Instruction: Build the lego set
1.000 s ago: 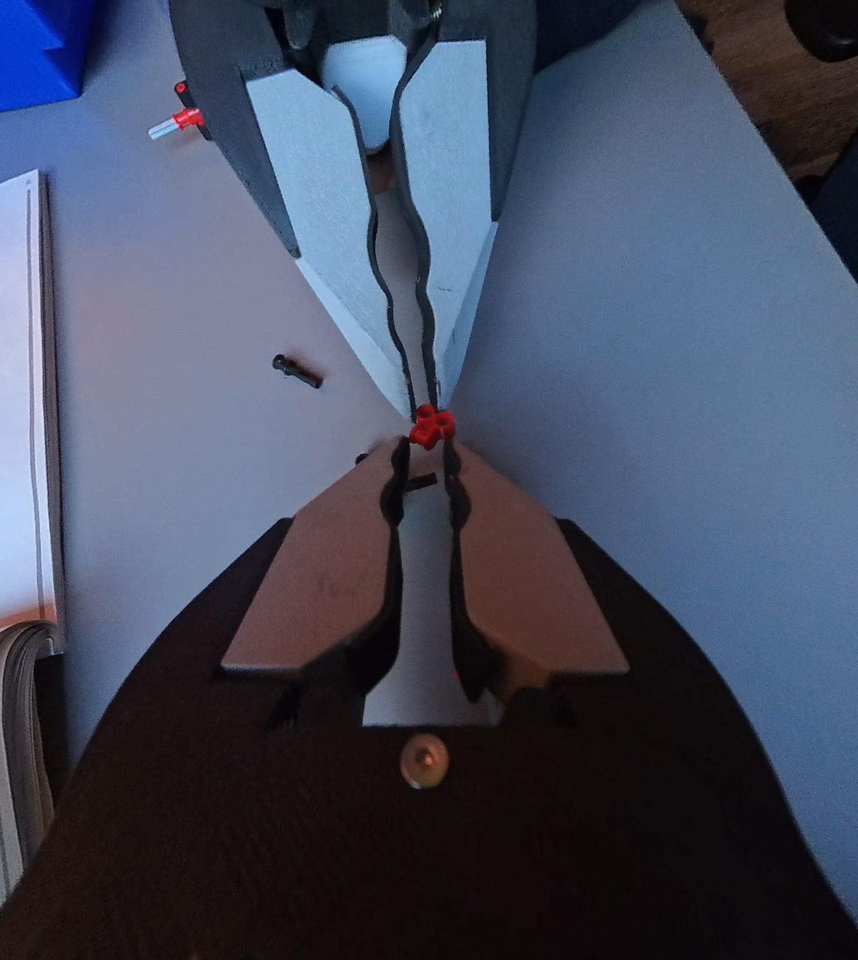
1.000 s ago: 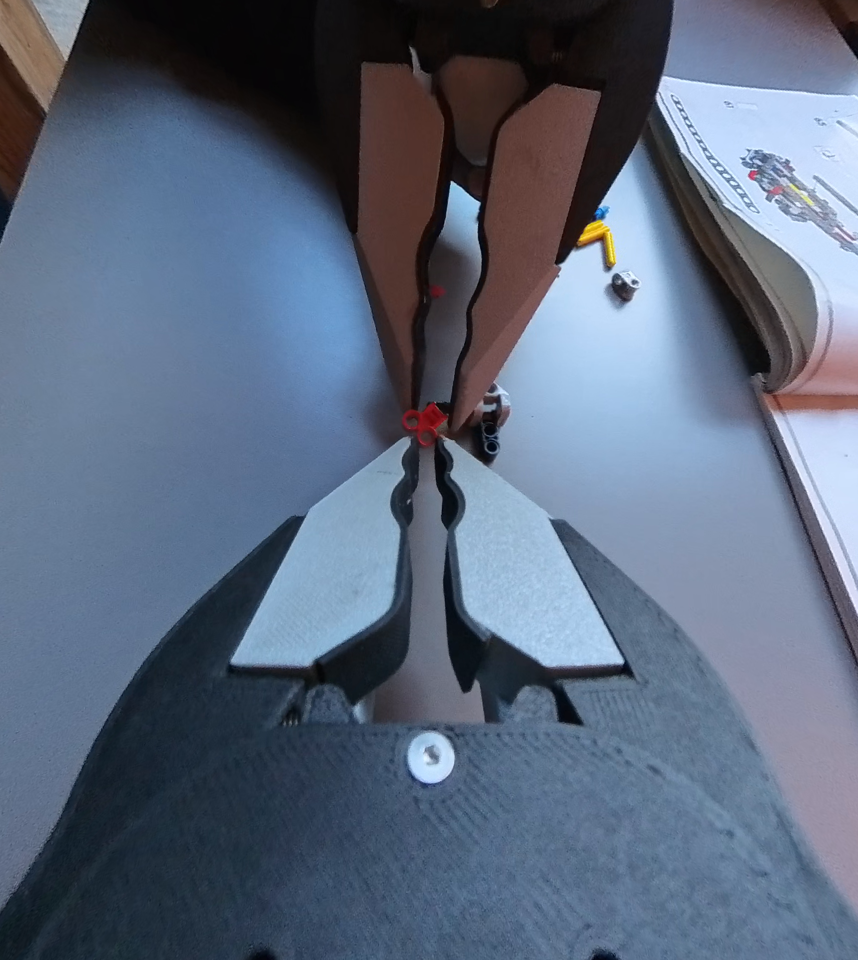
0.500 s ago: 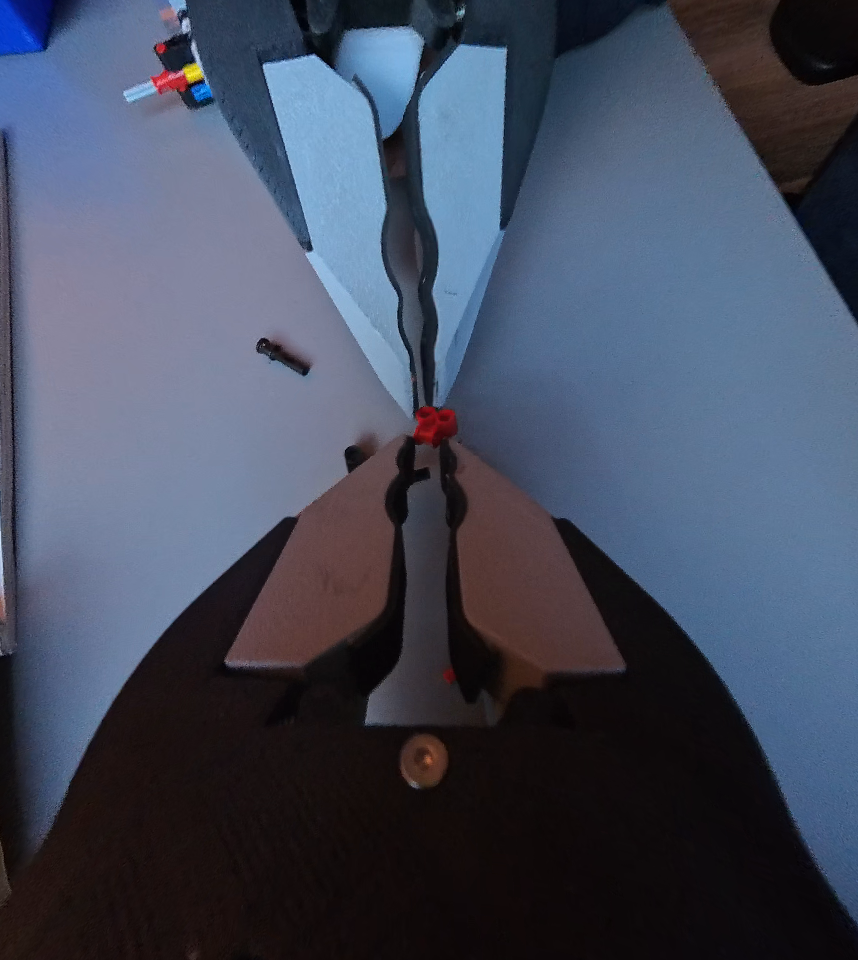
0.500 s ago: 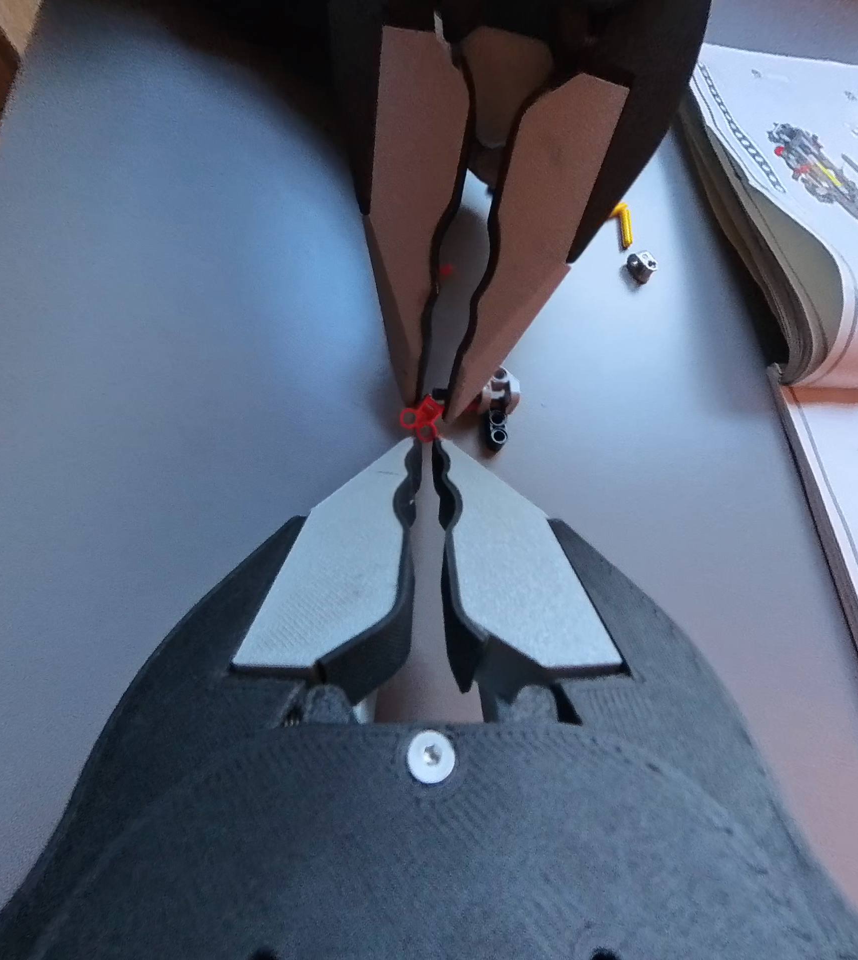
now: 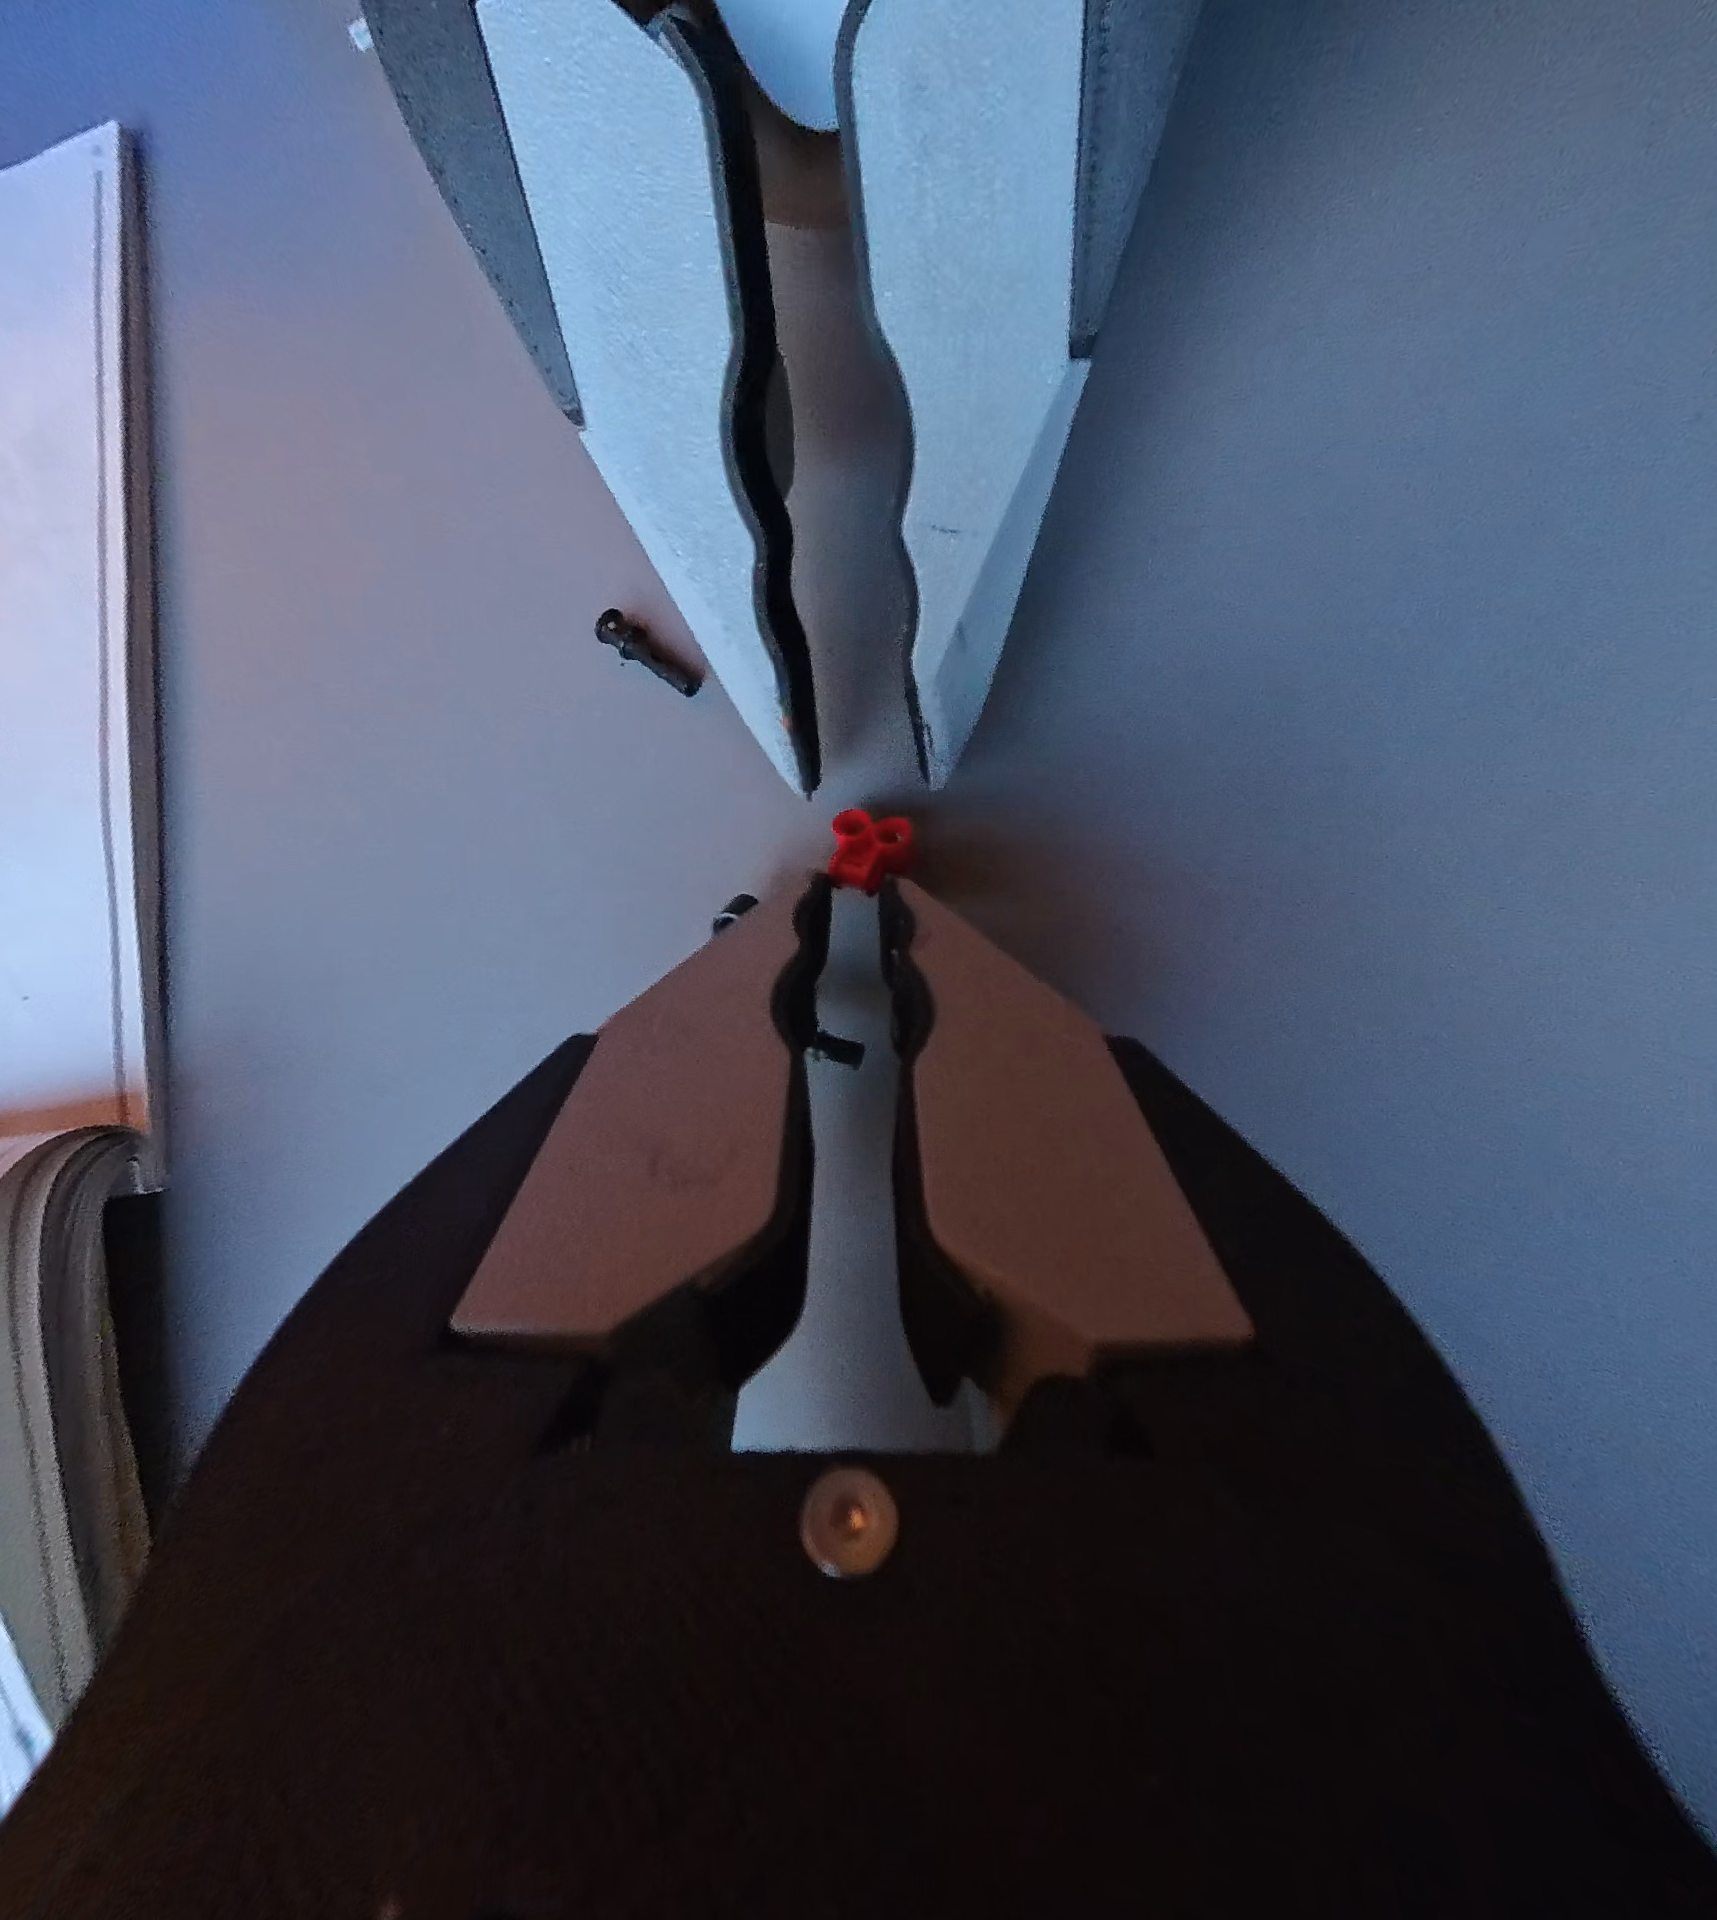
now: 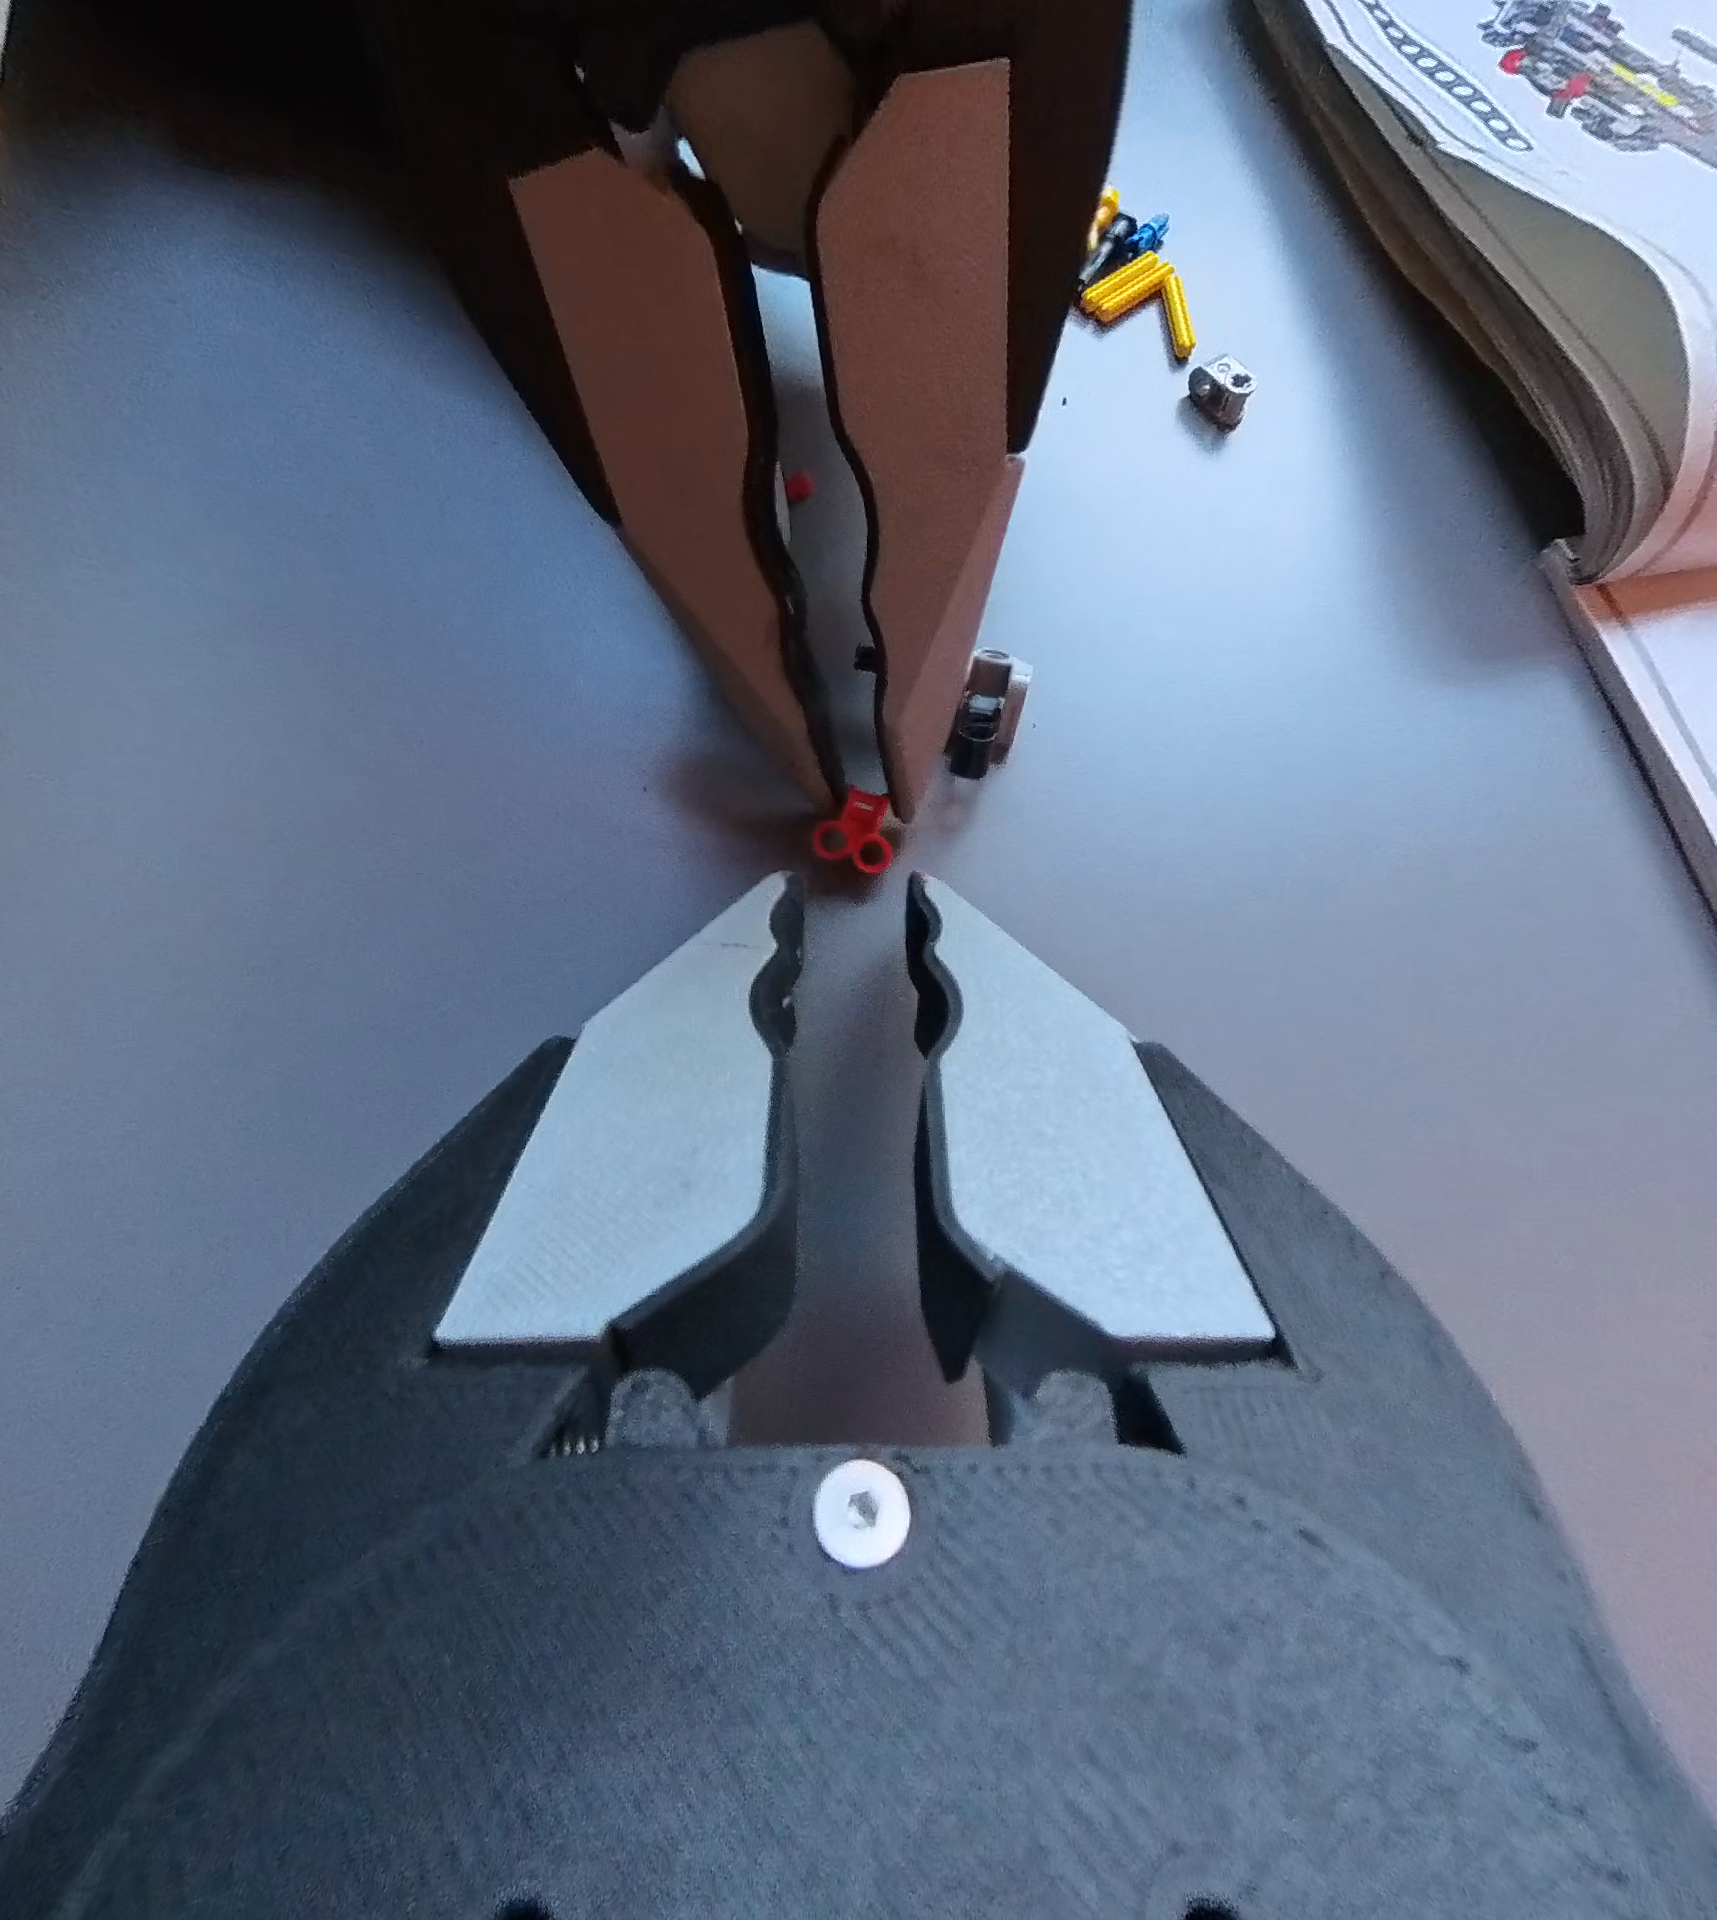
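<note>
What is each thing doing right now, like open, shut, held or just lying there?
Left gripper: shut on the red piece.
Red piece: held at its end, rings sticking out.
Right gripper: open, holding nothing.
Book: lying open.
Black pin: lying loose on the table.
Yellow sticks: lying loose.

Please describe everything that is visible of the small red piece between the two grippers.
The red piece is a tiny plastic building-toy connector, bright red: two round open rings side by side on a short blocky stem. The brown fingertips of the left gripper pinch the stem, one on each side, just above the grey table. The rings point toward the right gripper, whose grey fingers stand apart and do not touch it.
</note>
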Available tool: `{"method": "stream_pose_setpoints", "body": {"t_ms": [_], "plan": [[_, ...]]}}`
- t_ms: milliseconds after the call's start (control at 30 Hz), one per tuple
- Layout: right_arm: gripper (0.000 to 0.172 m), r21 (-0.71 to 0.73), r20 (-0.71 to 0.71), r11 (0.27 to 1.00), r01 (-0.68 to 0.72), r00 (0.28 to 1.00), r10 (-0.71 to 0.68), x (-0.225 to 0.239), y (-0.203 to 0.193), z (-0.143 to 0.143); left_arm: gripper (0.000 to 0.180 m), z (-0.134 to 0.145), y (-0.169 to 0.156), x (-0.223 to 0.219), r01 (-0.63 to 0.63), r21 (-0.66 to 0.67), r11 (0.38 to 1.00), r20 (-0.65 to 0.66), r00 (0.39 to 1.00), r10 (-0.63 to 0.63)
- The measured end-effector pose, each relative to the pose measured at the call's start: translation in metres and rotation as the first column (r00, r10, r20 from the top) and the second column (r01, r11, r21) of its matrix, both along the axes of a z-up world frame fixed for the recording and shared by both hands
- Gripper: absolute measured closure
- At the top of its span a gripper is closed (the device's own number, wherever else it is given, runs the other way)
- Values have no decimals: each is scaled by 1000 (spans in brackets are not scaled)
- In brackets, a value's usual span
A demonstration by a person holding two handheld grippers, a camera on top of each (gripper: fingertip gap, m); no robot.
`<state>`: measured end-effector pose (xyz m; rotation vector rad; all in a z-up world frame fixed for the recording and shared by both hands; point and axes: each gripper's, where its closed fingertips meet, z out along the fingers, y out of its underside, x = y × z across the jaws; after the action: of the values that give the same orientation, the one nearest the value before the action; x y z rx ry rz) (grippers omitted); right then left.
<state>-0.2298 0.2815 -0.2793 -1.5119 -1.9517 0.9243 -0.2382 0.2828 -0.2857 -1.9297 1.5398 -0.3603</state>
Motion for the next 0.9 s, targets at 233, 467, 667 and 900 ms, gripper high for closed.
{"method": "stream_pose_setpoints", "body": {"t_ms": [233, 467, 667, 900], "plan": [[156, -17, -61, 996, 83, 995, -83, -8, 11, 9, 174, 20, 14, 0, -54, 68, 996, 127, 991, 45], [161, -57, -200, 989, 139, 969, -148, -13, 19, 35, 174, 40, 22, -1, -105, 19, 994, 305, 948, 94], [161, -37, -213, 985, 171, 961, -175, -16, 23, 36, 173, 37, 25, -3, -129, -9, 992, 316, 941, 125], [162, -33, -199, 979, 202, 959, -204, -16, 29, 32, 174, 31, 29, -7, -164, 0, 986, 273, 949, 158]]}}
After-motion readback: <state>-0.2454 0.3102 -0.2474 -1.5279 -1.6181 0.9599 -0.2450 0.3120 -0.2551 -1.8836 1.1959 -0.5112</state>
